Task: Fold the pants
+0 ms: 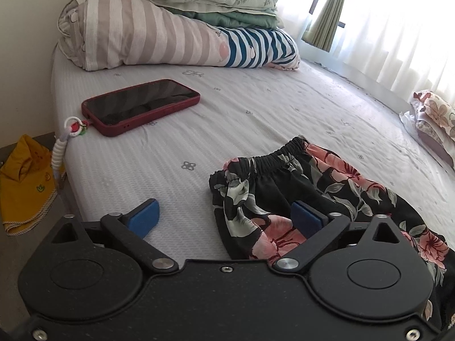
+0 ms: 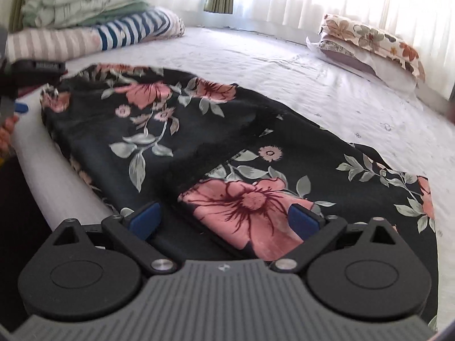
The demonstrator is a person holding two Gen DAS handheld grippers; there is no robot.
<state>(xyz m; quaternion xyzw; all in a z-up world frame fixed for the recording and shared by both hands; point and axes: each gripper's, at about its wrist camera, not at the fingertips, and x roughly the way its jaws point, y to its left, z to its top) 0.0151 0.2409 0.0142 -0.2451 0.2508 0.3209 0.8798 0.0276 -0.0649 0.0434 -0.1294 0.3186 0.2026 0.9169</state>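
Note:
Black pants [image 2: 199,130] with pink flowers and grey leaves lie on the bed near its front edge. In the left wrist view their elastic waistband end [image 1: 273,162] shows at the right. My left gripper [image 1: 224,218] is open at the waistband corner, its right finger over the fabric, its left over bare sheet. My right gripper [image 2: 224,218] is open, low over the pants, its blue pads either side of a large pink flower. The left gripper also shows at the left edge of the right wrist view [image 2: 20,85].
A phone [image 1: 140,105] in a red case with a strap lies on the grey sheet [image 1: 256,108]. Folded quilts [image 1: 176,22] are stacked at the back. Floral pillows [image 2: 369,42] lie at the right by the curtained window. A yellow cloth [image 1: 25,184] lies on the floor.

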